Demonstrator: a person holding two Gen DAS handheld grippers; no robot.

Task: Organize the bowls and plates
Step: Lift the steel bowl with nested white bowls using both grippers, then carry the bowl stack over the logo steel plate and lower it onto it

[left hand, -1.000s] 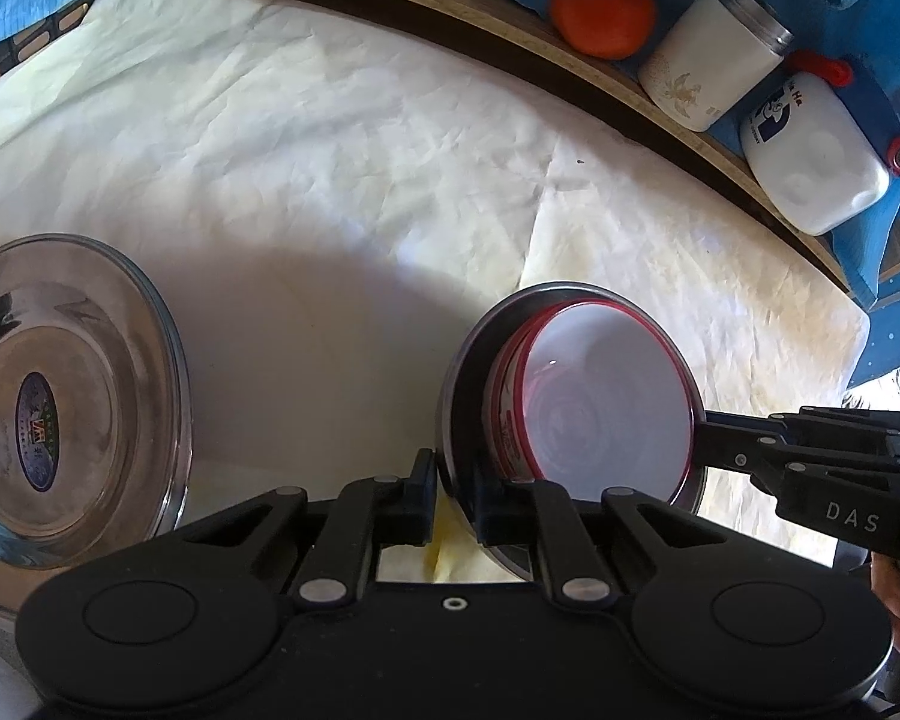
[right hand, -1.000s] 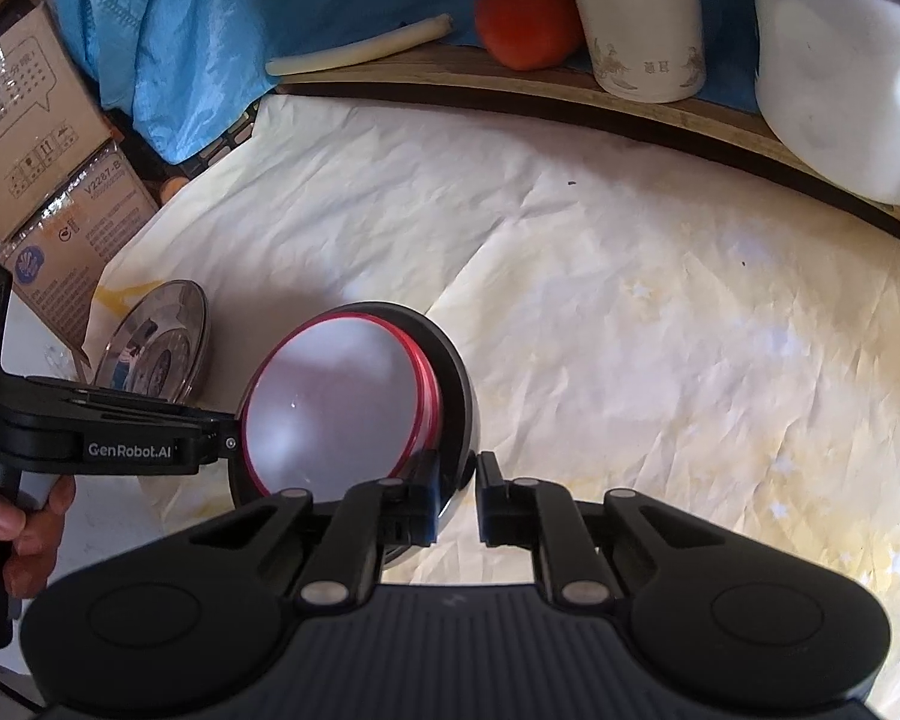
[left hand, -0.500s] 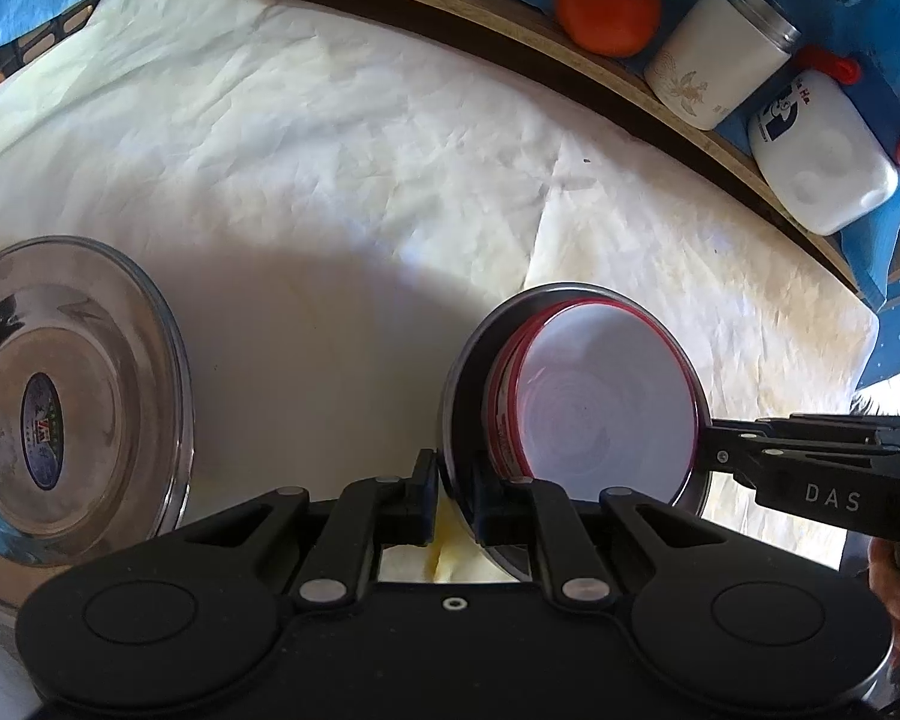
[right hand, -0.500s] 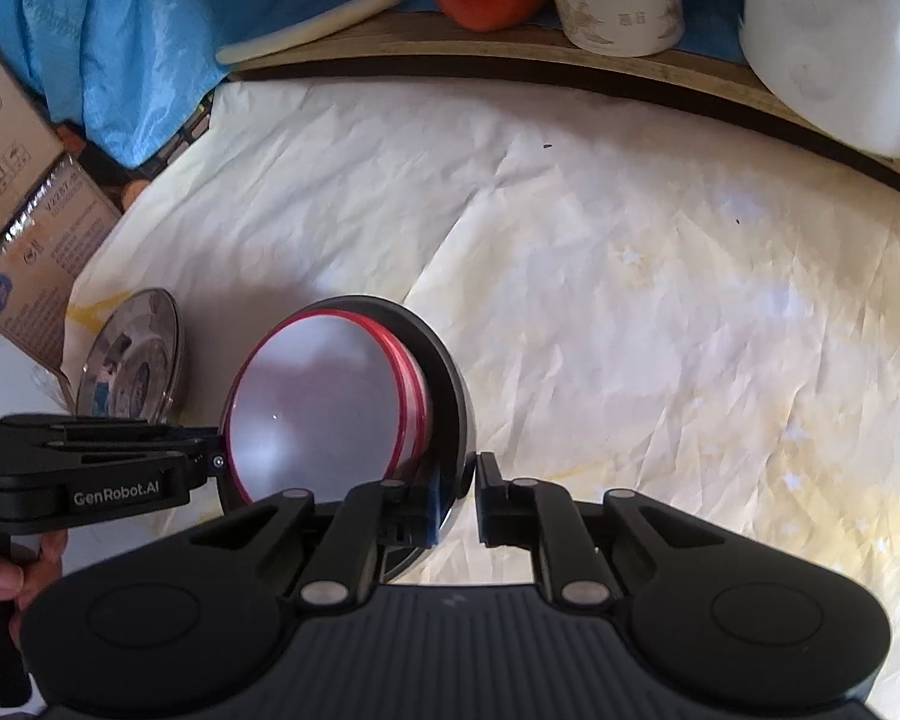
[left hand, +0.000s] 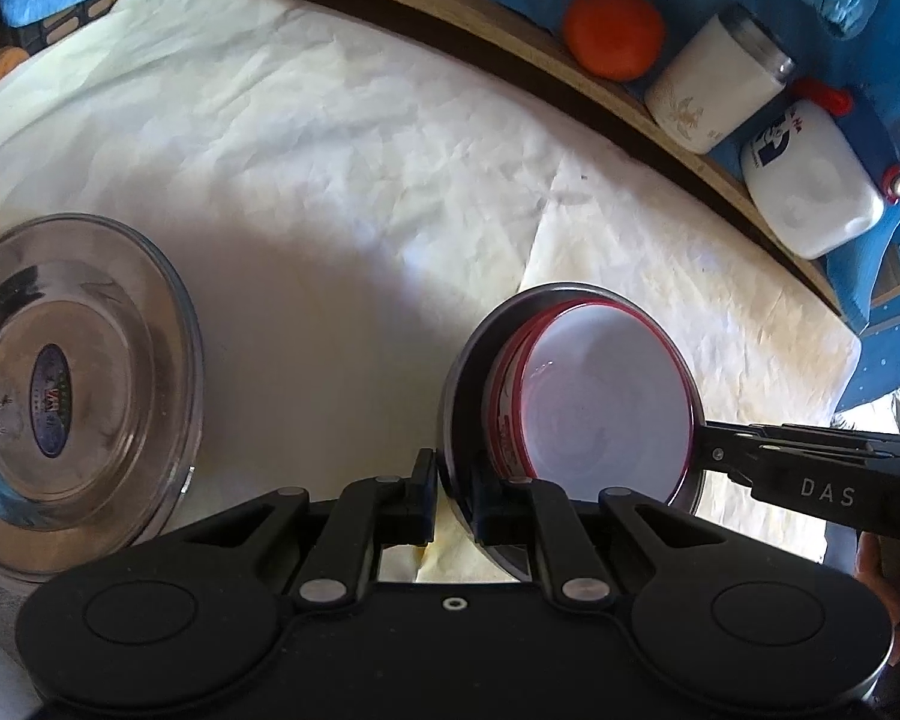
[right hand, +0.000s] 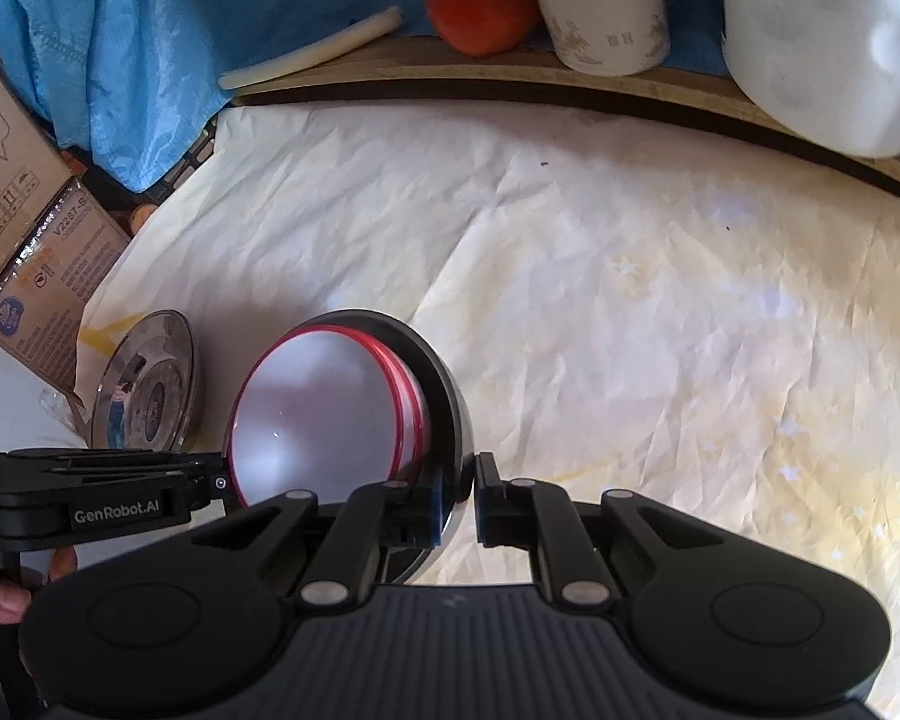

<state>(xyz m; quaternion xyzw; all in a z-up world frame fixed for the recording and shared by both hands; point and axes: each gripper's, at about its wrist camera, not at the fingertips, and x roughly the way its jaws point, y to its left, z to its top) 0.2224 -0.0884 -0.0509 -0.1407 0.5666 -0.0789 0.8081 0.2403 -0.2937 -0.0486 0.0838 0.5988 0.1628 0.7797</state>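
A steel bowl (left hand: 468, 384) holds a red-rimmed white bowl (left hand: 606, 402) nested inside it. My left gripper (left hand: 455, 495) is shut on the steel bowl's near rim. My right gripper (right hand: 467, 495) is shut on the steel bowl's (right hand: 450, 384) opposite rim, with the white bowl (right hand: 318, 414) facing left in that view. The bowls are held above the table. A steel plate (left hand: 72, 384) lies on the table at the left; it also shows in the right wrist view (right hand: 150, 384).
Crumpled white paper (left hand: 342, 138) covers the table. Behind the wooden edge stand an orange (left hand: 615, 30), a white cup (left hand: 714, 84) and a white jug (left hand: 810, 186). A cardboard box (right hand: 24, 228) and blue cloth (right hand: 150, 30) are at the left.
Both grippers keep their hold on the steel bowl. The bowls have risen and shifted slightly; the right wrist view has moved closer to the back edge.
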